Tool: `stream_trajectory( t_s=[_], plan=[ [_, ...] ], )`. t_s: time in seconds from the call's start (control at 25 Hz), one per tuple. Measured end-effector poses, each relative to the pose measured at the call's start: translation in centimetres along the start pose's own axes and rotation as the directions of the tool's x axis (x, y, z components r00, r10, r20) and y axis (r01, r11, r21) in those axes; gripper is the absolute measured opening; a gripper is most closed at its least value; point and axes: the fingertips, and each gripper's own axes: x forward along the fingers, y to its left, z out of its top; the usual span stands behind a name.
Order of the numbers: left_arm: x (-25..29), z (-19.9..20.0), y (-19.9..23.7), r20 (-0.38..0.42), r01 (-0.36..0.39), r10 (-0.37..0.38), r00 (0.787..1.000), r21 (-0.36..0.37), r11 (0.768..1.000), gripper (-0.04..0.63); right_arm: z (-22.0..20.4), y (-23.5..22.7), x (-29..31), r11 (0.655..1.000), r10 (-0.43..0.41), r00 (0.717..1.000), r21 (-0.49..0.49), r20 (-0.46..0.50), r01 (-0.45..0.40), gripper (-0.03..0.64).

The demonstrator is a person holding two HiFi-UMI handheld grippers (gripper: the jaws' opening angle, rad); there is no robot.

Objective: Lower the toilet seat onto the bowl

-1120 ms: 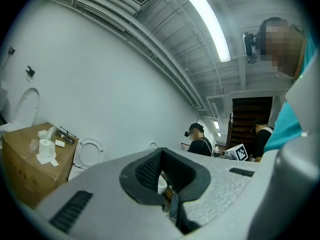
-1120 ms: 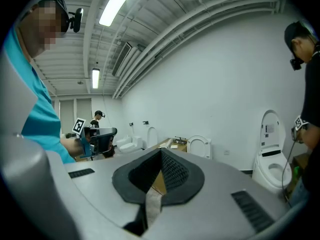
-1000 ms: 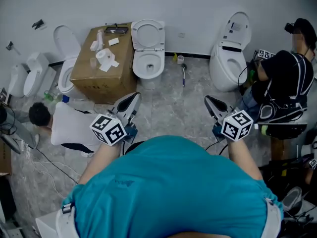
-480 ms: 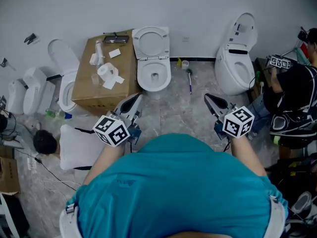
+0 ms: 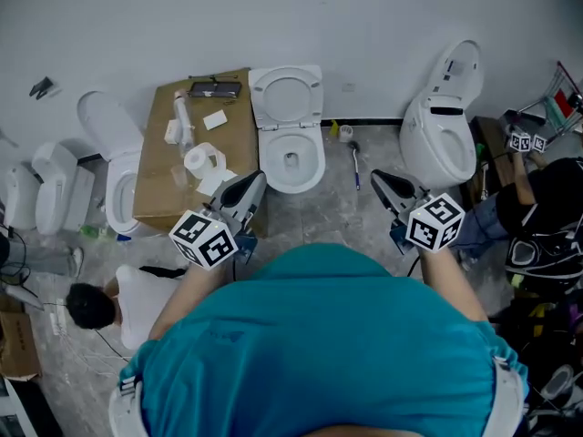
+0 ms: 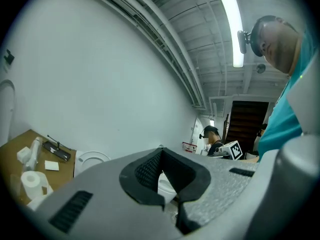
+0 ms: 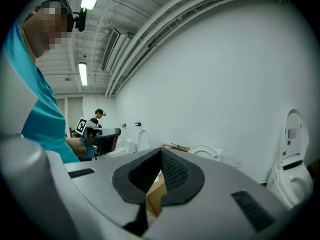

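Observation:
The white toilet (image 5: 293,159) stands against the far wall, between and beyond my two grippers. Its seat (image 5: 287,94) is raised and leans back against the wall; the seat shows as a white ring in the left gripper view (image 6: 90,159) and in the right gripper view (image 7: 202,152). My left gripper (image 5: 253,183) is shut and empty, a short way in front of the bowl's left side. On the other side, my right gripper (image 5: 377,180) is also shut, holding nothing. Both point toward the wall, apart from the toilet.
A cardboard box (image 5: 173,194) with a toilet roll (image 5: 195,160) and small items stands left of the toilet. More toilets stand at the left (image 5: 116,178) and right (image 5: 441,127). A toilet brush (image 5: 353,157) lies by the bowl. One person (image 5: 137,300) is low at the left, another (image 5: 545,221) at the right.
The whole scene has slid down and right in the head view: the toilet now sits closer and more centred between my grippers. Both grippers stay shut.

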Motion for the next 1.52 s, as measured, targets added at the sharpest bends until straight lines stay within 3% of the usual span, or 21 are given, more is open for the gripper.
stream_trajectory(
  t_s=[0.28, 0.52, 0.68, 0.8, 0.88, 1.04, 1.32, 1.52],
  plan=[
    [2.4, 0.1, 5.2, -0.01, -0.063, 0.063, 0.998, -0.031, 0.998, 0.0, 0.6, -4.5, 5.4, 0.999, 0.038, 0.999, 0.021, -0.019, -0.037, -0.008],
    [7.4, -0.4, 9.0, -0.022, -0.158, 0.158, 0.987, -0.011, 0.987, 0.0, 0.8, -11.3, 10.2, 0.991, 0.132, 0.991, 0.033, -0.024, -0.131, -0.008],
    [14.3, -0.8, 12.2, -0.012, -0.247, 0.247, 0.969, -0.004, 0.969, 0.0, 1.8, -19.4, 13.7, 0.977, 0.212, 0.977, 0.031, -0.031, -0.211, -0.008],
    [20.5, -1.2, 14.3, 0.007, -0.327, 0.328, 0.945, -0.054, 0.943, 0.0, 3.1, -25.6, 16.8, 0.957, 0.29, 0.955, 0.028, -0.063, -0.289, -0.008],
    [24.7, -1.5, 15.5, 0.001, -0.348, 0.35, 0.937, -0.089, 0.933, 0.0, 4.2, -28.7, 18.4, 0.94, 0.34, 0.937, 0.016, -0.085, -0.34, -0.008],
    [31.7, -1.8, 18.3, -0.03, -0.392, 0.391, 0.92, -0.079, 0.917, 0.0, 6.0, -33.9, 21.3, 0.909, 0.413, 0.905, -0.013, -0.1, -0.416, -0.008],
    [37.2, -3.0, 23.5, -0.108, -0.443, 0.433, 0.895, -0.091, 0.892, 0.0, 6.4, -38.7, 25.8, 0.897, 0.442, 0.891, 0.029, -0.101, -0.441, -0.008],
    [38.4, -4.9, 29.0, -0.154, -0.441, 0.422, 0.894, -0.121, 0.89, 0.0, 5.4, -39.8, 29.3, 0.926, 0.377, 0.92, 0.014, -0.103, -0.378, -0.008]
  ],
)
